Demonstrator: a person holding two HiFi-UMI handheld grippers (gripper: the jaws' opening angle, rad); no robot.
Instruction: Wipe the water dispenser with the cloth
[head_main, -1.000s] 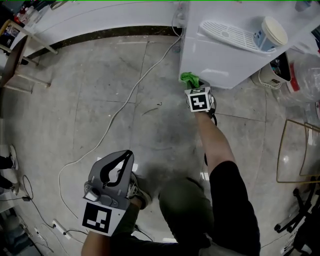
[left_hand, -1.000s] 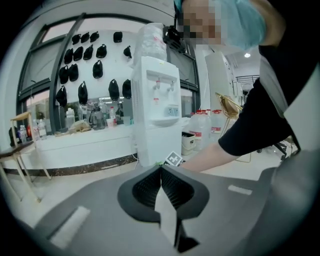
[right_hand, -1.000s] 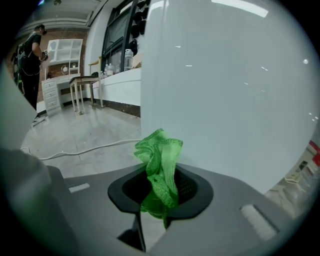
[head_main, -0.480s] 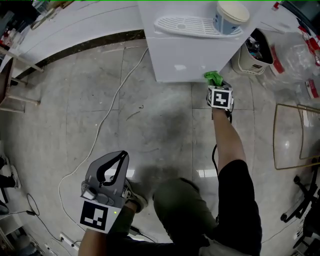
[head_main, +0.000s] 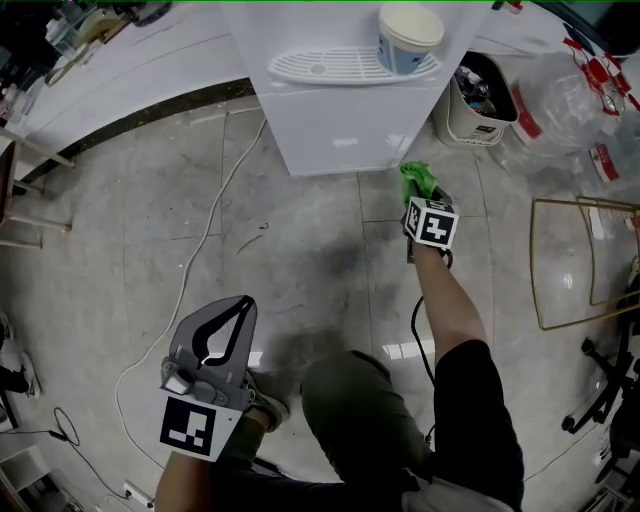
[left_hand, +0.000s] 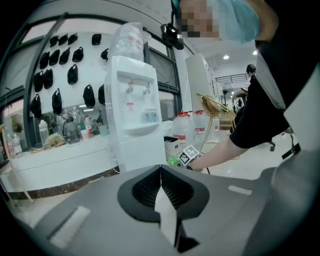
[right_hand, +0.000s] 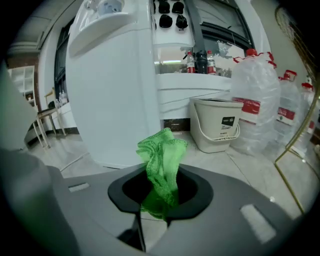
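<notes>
The jaws of the left gripper (left_hand: 161, 170) are pressed together on nothing. A crumpled green cloth (right_hand: 162, 160) is clamped in the jaws of the right gripper (right_hand: 159, 195). The tall white water dispenser (right_hand: 115, 100) is seen just beyond them, to the left.

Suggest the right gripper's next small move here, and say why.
Probably ease the right gripper toward the water dispenser until the green cloth presses its lower panel: the jaws are shut on the cloth, which sits near that white wall but seems not to touch it.

Two grippers (head_main: 240, 312) (head_main: 421, 200), one water dispenser (head_main: 340, 125), one green cloth (head_main: 416, 178), one white bucket (head_main: 478, 108), one cup (head_main: 408, 36).
</notes>
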